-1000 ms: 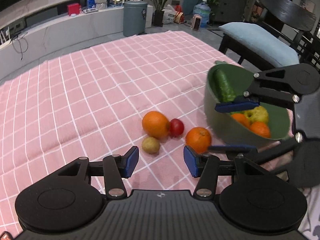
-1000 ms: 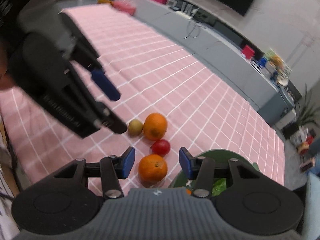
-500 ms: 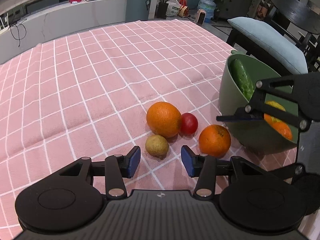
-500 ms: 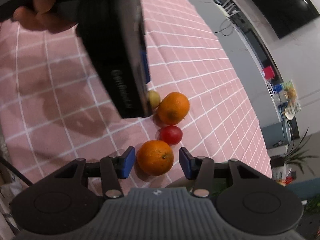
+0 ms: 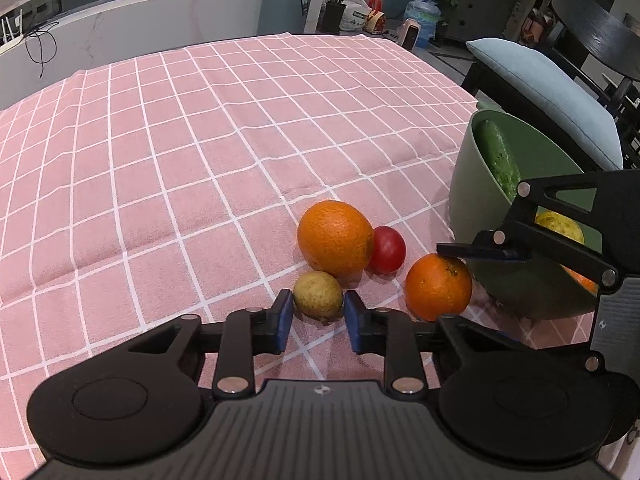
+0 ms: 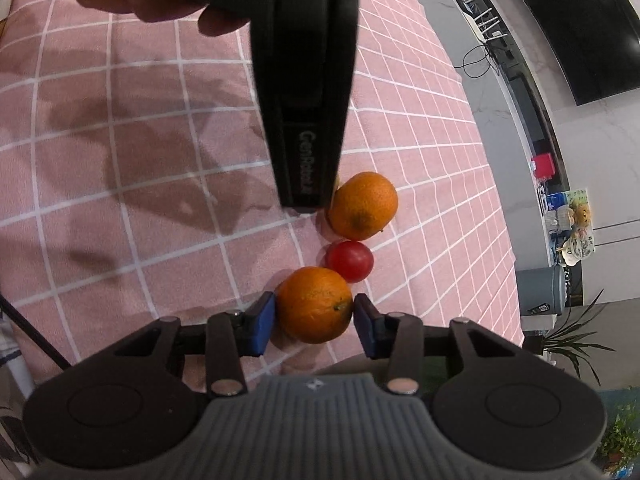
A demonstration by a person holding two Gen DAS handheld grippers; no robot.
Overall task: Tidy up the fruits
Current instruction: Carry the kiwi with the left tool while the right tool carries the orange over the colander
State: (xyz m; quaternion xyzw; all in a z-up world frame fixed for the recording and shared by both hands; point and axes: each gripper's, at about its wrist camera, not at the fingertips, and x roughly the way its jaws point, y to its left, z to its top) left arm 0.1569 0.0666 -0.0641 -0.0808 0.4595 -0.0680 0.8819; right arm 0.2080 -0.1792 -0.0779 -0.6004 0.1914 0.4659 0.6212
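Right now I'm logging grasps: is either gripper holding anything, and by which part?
Neither grips yet. The left gripper brackets the small yellow-green fruit, the right gripper brackets the orange, both across their widest middle.

Pink checked tablecloth [image 5: 200, 152]; grey bin [image 5: 284, 4] by white counter [image 5: 132, 36]; blue-cushioned chair [image 5: 548, 92] right.

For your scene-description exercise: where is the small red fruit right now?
In the left wrist view, the red fruit lies on the pink tablecloth, touching the large orange's right side, left of the green bowl.
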